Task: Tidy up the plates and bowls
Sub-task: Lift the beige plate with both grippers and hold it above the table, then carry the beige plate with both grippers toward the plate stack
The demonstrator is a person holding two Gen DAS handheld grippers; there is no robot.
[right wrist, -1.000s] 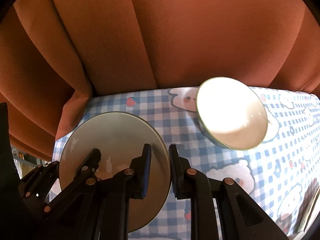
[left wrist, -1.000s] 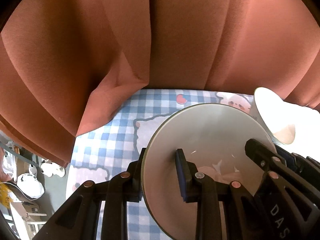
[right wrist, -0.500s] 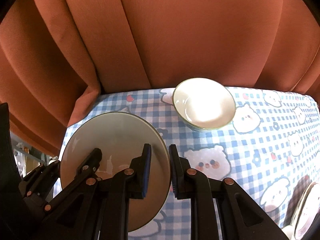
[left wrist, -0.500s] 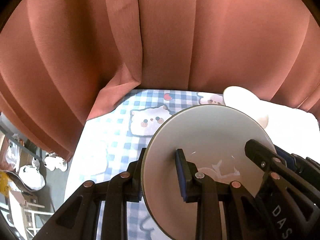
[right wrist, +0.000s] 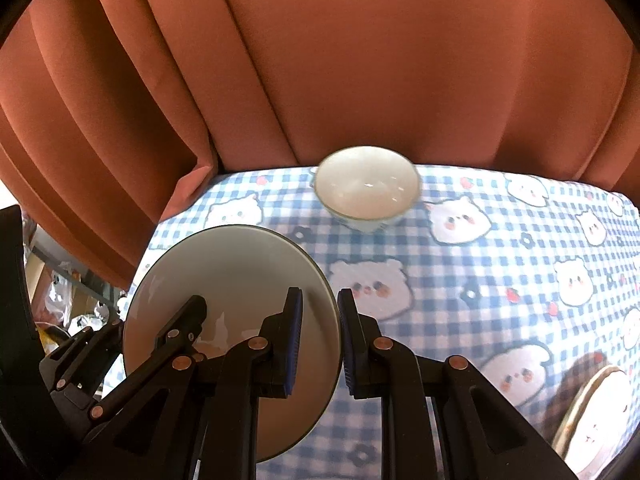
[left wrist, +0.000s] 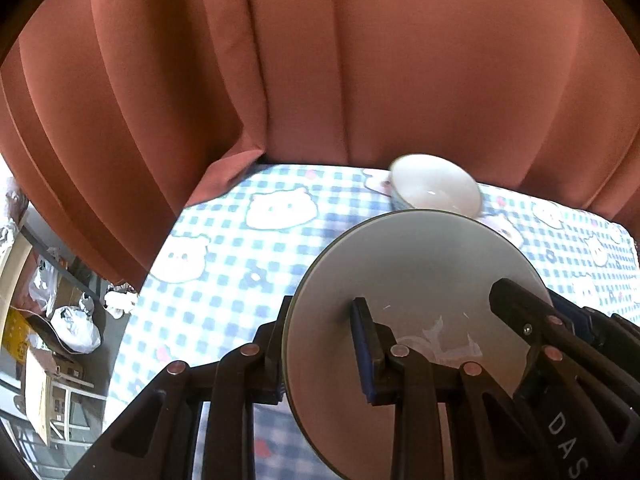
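Gripping one grey plate [right wrist: 236, 280] by opposite rim edges, your left gripper [left wrist: 320, 344] and right gripper [right wrist: 320, 332] hold it above the checked tablecloth [right wrist: 480, 280], the white bowl [right wrist: 366, 188] standing well beyond

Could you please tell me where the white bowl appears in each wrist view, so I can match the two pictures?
Left wrist: white bowl upper right of centre, just beyond the grey plate.
Right wrist: white bowl centre, at the table's far edge.
Shared landmark: the rust curtain behind it.
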